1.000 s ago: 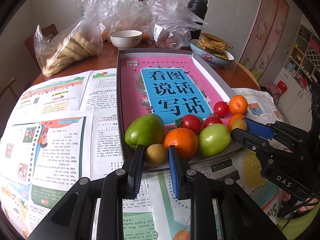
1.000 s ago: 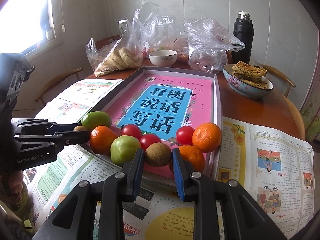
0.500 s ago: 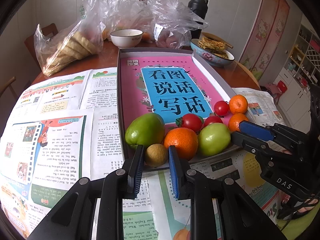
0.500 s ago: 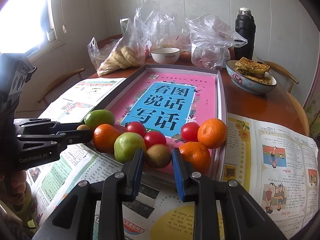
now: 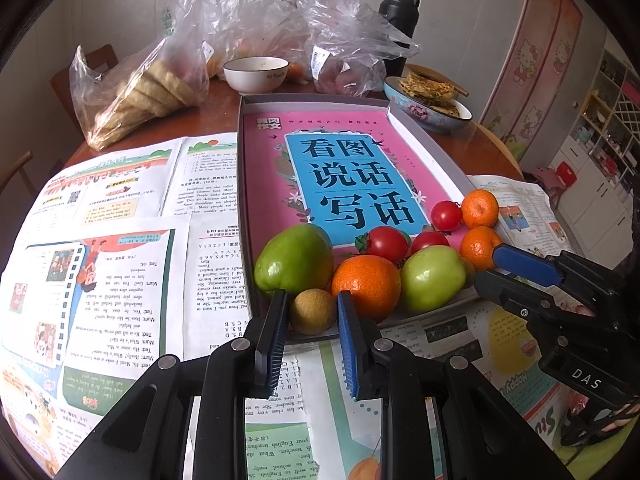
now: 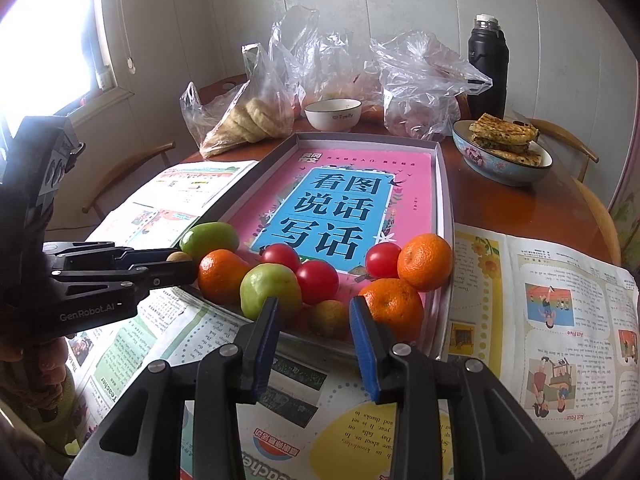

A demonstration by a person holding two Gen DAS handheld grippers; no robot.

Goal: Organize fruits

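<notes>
A grey tray [image 5: 420, 148] [image 6: 445, 216] lined with a pink book holds a row of fruit at its near end: green fruits, oranges, red tomatoes and two small brown fruits. My left gripper [image 5: 311, 312] is shut on a brown fruit [image 5: 313, 311] at the tray's near left corner, beside a large green fruit [image 5: 294, 258] and an orange [image 5: 366, 282]. It also shows in the right wrist view [image 6: 176, 262]. My right gripper [image 6: 313, 314] is open, its fingers apart either side of the other brown fruit [image 6: 328, 318], between a green fruit [image 6: 270, 290] and an orange [image 6: 394, 306].
Newspapers [image 5: 120, 260] cover the round wooden table around the tray. At the back stand plastic bags of bread [image 5: 144, 92], a white bowl [image 5: 256, 74], a black flask [image 5: 398, 20] and a blue bowl of flatbread [image 5: 430, 98].
My right gripper opened and released its brown fruit, which now rests in the tray. The left gripper stays clamped on its brown fruit and has hardly moved.
</notes>
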